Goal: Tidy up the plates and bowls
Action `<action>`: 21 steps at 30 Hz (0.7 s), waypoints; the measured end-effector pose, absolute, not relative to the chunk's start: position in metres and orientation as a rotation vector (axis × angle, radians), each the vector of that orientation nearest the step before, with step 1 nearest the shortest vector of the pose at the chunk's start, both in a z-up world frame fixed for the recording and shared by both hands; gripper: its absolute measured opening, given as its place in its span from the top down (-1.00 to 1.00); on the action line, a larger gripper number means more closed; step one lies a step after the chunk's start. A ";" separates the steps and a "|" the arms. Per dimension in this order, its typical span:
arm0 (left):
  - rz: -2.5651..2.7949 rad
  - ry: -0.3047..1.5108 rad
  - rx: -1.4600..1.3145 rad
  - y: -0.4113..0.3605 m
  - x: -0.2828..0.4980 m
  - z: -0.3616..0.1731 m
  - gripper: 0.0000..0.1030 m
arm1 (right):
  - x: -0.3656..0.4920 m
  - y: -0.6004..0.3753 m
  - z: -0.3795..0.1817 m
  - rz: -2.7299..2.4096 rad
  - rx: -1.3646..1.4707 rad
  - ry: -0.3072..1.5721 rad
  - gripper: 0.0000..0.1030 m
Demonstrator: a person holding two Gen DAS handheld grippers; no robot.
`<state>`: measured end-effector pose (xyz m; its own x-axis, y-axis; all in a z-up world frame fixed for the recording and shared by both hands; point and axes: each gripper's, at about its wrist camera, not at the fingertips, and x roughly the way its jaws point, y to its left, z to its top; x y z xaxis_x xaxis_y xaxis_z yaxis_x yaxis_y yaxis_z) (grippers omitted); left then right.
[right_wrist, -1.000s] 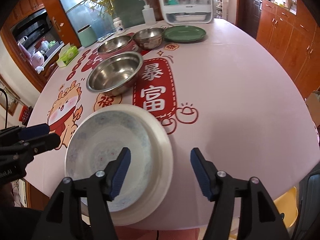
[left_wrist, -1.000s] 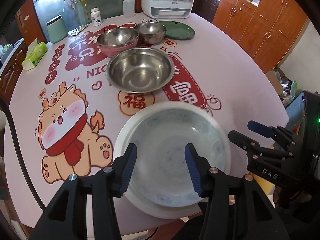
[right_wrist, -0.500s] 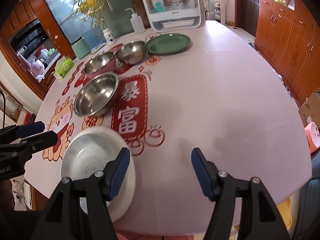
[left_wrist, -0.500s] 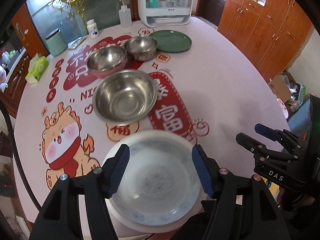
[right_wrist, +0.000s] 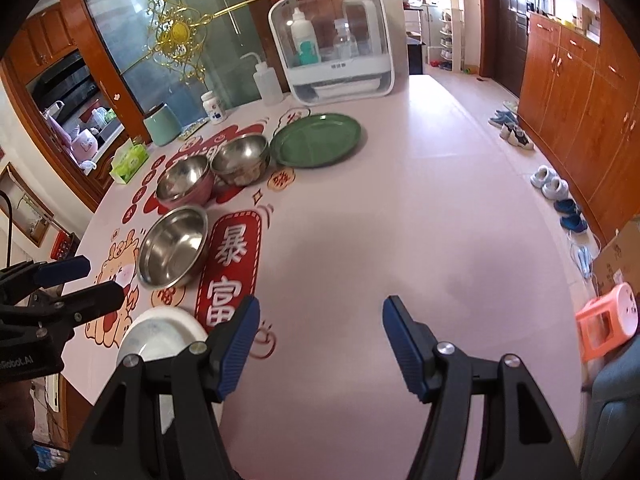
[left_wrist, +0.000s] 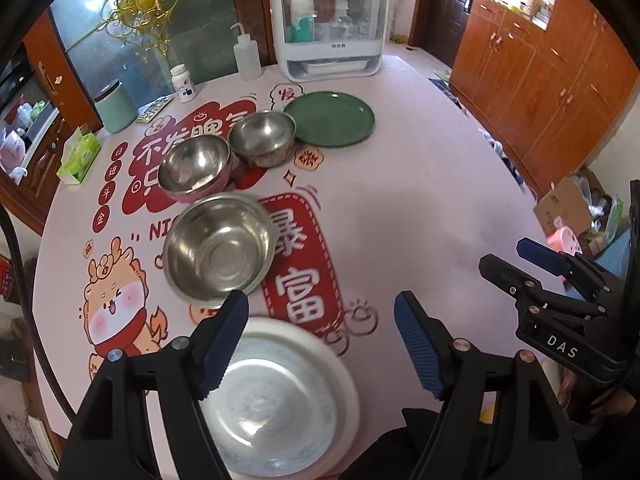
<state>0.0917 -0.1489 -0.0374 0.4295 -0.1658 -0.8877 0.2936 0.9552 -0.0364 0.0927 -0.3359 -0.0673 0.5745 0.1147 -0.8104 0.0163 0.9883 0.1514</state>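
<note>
Fingers hide white plate less on left cam.

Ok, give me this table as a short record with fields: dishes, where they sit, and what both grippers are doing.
white plate: near table edge, a smaller plate stacked in it
steel bowls: large bowl just beyond the white plate, pink-sided bowl and small bowl farther back
green plate: far side, beside the small bowl
left gripper: above the white plate, jaws just opened wider, nothing between them
right gripper: jaws open, empty, over bare tablecloth

Plate stack at table's near edge, apparently; bowls behind it.
</note>
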 end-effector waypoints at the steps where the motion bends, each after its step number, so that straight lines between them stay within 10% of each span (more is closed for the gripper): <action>1: -0.282 1.090 0.123 -0.152 0.095 -0.036 -0.45 | 0.096 -0.339 -0.065 0.062 0.142 0.955 -0.26; 21: -0.142 1.174 -0.147 -0.183 0.200 -0.046 -0.45 | 0.207 -0.380 -0.046 0.167 0.053 0.911 -0.29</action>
